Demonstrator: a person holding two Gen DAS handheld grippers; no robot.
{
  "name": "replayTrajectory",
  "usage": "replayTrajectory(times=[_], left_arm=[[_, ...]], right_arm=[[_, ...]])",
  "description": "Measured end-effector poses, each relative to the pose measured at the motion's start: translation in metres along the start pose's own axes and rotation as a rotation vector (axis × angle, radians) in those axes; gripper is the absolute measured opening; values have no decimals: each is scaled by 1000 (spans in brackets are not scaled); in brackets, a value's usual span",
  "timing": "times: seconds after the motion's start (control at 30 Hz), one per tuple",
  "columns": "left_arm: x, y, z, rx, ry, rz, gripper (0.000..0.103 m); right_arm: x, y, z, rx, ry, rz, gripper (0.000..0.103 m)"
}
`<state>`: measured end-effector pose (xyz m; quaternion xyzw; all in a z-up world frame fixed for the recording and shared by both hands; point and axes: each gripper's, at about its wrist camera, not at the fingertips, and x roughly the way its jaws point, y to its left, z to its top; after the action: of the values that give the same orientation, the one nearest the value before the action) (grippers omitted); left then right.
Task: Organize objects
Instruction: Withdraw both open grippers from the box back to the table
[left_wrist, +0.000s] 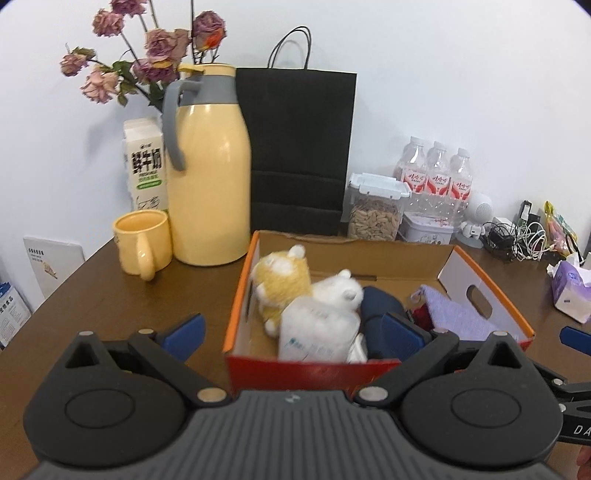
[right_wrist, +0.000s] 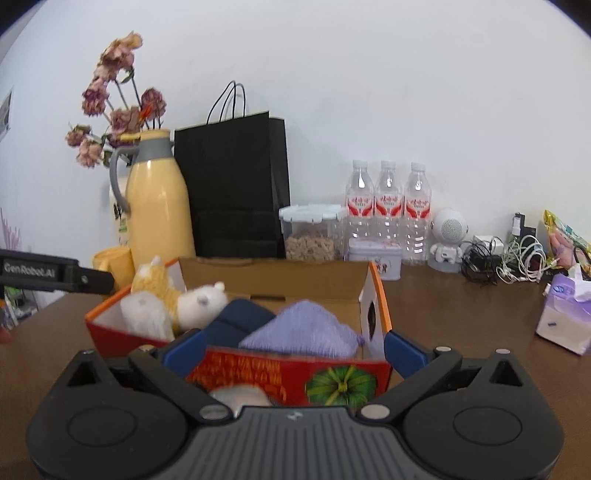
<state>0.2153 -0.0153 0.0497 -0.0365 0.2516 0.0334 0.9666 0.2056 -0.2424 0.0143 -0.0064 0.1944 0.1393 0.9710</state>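
An open red-and-orange cardboard box (left_wrist: 373, 254) sits in the lower middle of both views on the dark brown wooden bench (left_wrist: 110, 295), holding a yellow plush toy (left_wrist: 282, 277), a white plush toy (left_wrist: 340, 290), a clear plastic packet (left_wrist: 317, 332), a navy blue fabric item (left_wrist: 380, 306) and a folded lilac knitted cloth (left_wrist: 458, 314). The left gripper (left_wrist: 295, 332) hovers at the box's near wall with its blue-padded fingers spread wide, one outside the left wall, the other over the contents, pinching nothing. The right gripper (right_wrist: 293, 347) is likewise spread, its fingers flanking the box's near right corner, empty. In the upper left stand a tall yellow thermos jug with a grey handle (left_wrist: 207, 166), a yellow mug (left_wrist: 142, 243), a milk carton (left_wrist: 144, 162) and dried pink roses (left_wrist: 147, 48). Behind the box rises a black paper bag (left_wrist: 299, 147); to its right are a clear snack container (left_wrist: 375, 206), three water bottles (left_wrist: 436, 173) and a tangle of cables (left_wrist: 517, 236). A purple tissue pack (left_wrist: 572, 288) lies at the right edge.
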Motion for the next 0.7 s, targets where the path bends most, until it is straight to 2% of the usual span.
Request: replayTrajectory(times=[0.17,0.57,0.63,0.7], left_arm=[[-15,14,-15,11,16,-1,103],[-37,41,-49,14,75,-1,103],[-38,44,-54,15,80,0,103],[-40,46,-59,14,85,-2,103]], right_arm=[[-11,9,-14,-25,58,-28,103],[-35,32,-43,-62,111,23,102],[-36,36,-48,-67,121,40,100],[-35,40,-53,-68,131,60,92]])
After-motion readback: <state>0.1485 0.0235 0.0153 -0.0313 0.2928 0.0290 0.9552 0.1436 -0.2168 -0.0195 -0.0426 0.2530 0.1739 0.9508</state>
